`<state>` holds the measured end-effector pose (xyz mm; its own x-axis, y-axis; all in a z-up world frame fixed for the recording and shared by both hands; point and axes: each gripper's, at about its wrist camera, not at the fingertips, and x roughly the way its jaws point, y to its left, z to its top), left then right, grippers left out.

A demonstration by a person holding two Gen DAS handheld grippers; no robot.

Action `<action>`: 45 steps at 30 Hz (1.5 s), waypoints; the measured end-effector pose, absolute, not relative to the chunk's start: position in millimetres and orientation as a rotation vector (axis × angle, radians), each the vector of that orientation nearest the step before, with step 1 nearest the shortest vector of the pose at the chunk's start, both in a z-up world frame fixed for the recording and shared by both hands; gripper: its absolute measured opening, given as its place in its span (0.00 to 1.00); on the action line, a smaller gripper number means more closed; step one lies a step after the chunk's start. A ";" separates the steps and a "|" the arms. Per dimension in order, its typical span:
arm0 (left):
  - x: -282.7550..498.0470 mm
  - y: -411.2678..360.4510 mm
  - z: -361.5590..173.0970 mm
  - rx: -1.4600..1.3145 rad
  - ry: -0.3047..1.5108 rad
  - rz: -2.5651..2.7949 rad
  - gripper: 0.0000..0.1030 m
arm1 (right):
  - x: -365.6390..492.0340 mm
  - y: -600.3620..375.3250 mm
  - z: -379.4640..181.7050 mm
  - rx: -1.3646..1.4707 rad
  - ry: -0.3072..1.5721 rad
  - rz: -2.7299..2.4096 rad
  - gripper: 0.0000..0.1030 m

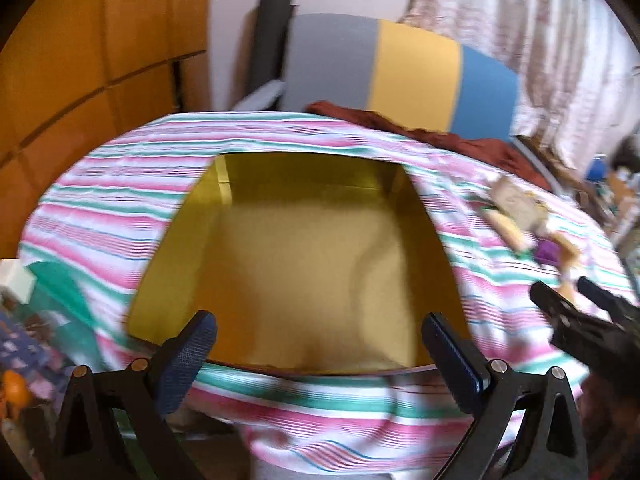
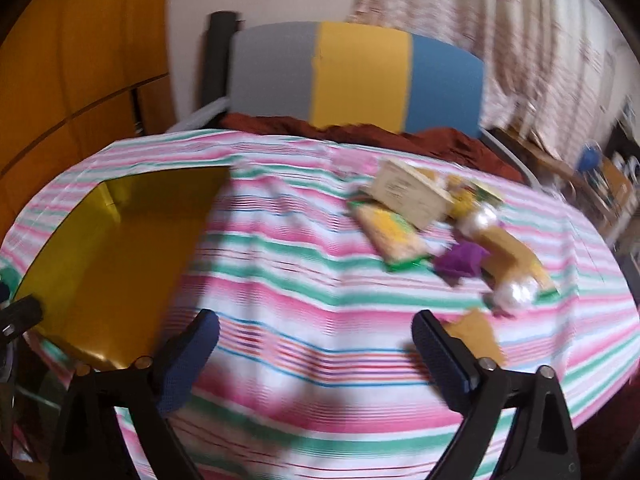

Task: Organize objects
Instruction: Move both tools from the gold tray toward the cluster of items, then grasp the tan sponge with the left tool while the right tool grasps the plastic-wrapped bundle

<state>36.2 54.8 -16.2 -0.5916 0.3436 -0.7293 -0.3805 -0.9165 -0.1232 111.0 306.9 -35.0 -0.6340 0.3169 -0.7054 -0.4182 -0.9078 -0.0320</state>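
Striped cloth spread over bench, yellow box seen empty from left wrist; left tool spread wide, nothing pinched, hung above box.

Right wrist: packets heaped right of box, none sorted yet; right tool spread, nothing held. Reach toward heap probably needed next.

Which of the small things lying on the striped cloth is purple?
The crumpled purple piece, lying between the yellow-and-green packet and the long yellow packet. The other items are cream, yellow, green or white.
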 end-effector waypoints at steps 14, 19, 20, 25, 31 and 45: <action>89.9 126.0 -12.1 -1.079 -0.083 2.170 1.00 | 169.3 480.5 -53.4 -0.859 0.421 2.296 0.86; 104.3 152.3 -18.5 -1.088 -0.027 2.150 1.00 | 143.0 502.2 -71.1 -0.904 0.347 2.321 0.83; 107.3 158.3 -20.7 -1.093 -0.002 2.139 1.00 | 139.6 505.5 -75.2 -0.916 0.330 2.315 0.82; 119.3 177.9 -28.0 -1.085 0.088 2.115 1.00 | 138.3 522.1 -94.1 -0.922 0.375 2.308 0.68; 119.8 200.8 -36.6 -1.083 0.091 2.111 1.00 | 152.4 520.5 -97.2 -0.857 0.432 2.345 0.59; 103.5 304.1 -58.9 -1.258 -0.051 2.008 1.00 | 195.4 534.4 -103.4 -0.667 0.577 2.203 0.58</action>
